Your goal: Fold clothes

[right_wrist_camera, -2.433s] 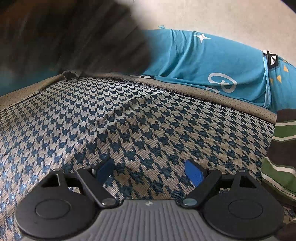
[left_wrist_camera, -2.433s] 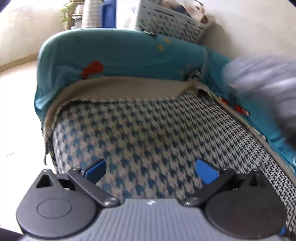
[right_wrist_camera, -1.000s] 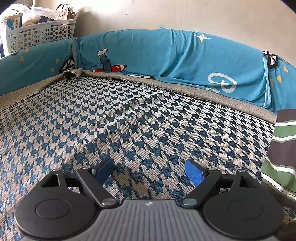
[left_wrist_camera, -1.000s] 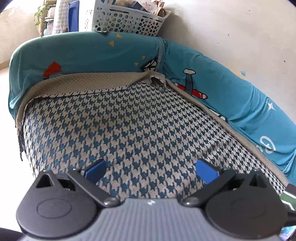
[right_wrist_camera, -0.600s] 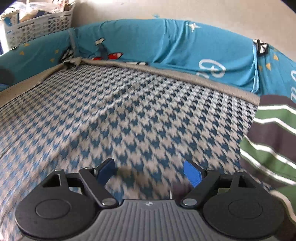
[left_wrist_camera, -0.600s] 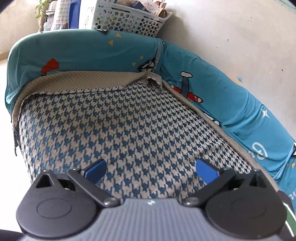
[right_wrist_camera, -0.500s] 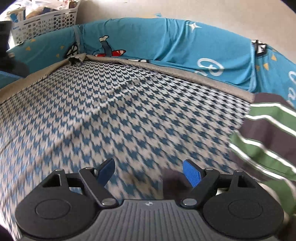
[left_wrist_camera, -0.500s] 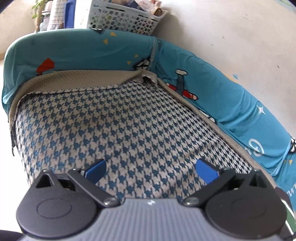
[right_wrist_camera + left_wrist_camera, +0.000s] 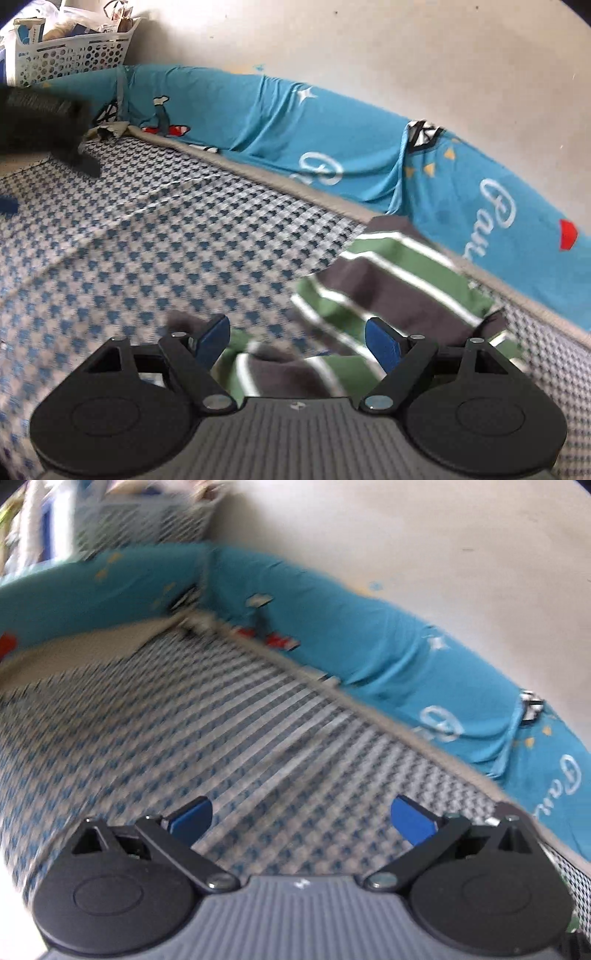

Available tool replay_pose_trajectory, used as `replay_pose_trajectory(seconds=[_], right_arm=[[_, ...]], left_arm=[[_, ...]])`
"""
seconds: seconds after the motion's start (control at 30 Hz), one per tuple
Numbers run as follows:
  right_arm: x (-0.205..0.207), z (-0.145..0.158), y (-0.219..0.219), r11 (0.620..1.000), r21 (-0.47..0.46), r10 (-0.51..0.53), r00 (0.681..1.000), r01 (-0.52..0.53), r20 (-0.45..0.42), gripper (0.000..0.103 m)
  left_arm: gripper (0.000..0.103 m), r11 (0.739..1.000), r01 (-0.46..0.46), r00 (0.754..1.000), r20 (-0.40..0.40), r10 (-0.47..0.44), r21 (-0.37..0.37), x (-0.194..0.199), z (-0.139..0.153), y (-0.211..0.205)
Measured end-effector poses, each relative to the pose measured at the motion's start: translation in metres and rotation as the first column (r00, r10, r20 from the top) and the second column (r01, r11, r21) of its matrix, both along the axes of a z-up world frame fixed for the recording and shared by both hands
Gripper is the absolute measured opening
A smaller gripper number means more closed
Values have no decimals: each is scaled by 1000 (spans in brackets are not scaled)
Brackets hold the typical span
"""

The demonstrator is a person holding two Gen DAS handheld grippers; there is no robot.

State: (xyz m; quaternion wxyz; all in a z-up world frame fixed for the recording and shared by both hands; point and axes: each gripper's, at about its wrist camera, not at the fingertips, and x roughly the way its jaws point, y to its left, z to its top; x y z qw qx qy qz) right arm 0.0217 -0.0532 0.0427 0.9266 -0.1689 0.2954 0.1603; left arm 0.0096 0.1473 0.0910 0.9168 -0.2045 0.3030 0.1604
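Note:
A crumpled garment (image 9: 399,291) with green, dark grey and white stripes lies on the houndstooth sofa seat (image 9: 155,251), near the teal back cushion. My right gripper (image 9: 298,341) hovers just over its near edge, open, with the cloth showing between and beyond the blue pads and no pad pressing on it. My left gripper (image 9: 301,821) is open over bare houndstooth seat (image 9: 258,738), holding nothing; its view is blurred by motion. In the right wrist view the left gripper (image 9: 40,125) is a dark blur at the far left.
A teal printed cover (image 9: 332,147) wraps the sofa back and armrest (image 9: 92,587). A white perforated basket (image 9: 74,48) full of items stands behind the armrest, also seen blurred as basket (image 9: 147,520). A pale wall rises behind the sofa.
Both views have swung to the right along the sofa. The striped garment came from the right edge to under the right gripper. The left gripper now shows at the left of the right view.

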Motion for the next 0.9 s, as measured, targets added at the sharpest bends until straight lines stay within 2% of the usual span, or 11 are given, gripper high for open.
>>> replay_pose_trajectory(seconds=[0.07,0.17,0.27,0.5,0.63,0.73,0.77,0.83,0.9], right_arm=[[6,-3,-8,1000,17,-23,1000,23,11,80],[19,-12,-13,997,58,-45,999,45,1,80],[34,-22,-13,997,57,-58,997,61,-51,77],[54,-32,0,999,44,12,997,-9,-71,76],[65,-43,7,1000,24,7,996,-5,-84,72],[73,-54,9,999,-24,-23,997,21,-70,63],[75,-54,6,1000,-6,-28,997,28,-74,59],[79,-52,-1,998,47,-34,996,38,-85,47],[80,-48,-7,995,78,-57,995,63,-77,27]], left_arm=[[103,998,18,999,34,-19,53,17,9,-9],[103,993,38,999,6,-39,108,44,9,-18],[103,994,44,999,-29,-42,97,59,-2,-24],[103,990,50,996,-75,-40,134,59,-16,-30],[103,989,52,994,-98,-38,140,62,-21,-29],[103,987,51,994,-108,-34,152,63,-23,-30],[103,987,54,993,-109,-38,154,64,-23,-31],[103,986,62,993,-112,-44,157,64,-24,-33],[103,984,76,991,-118,-57,162,65,-25,-37]])
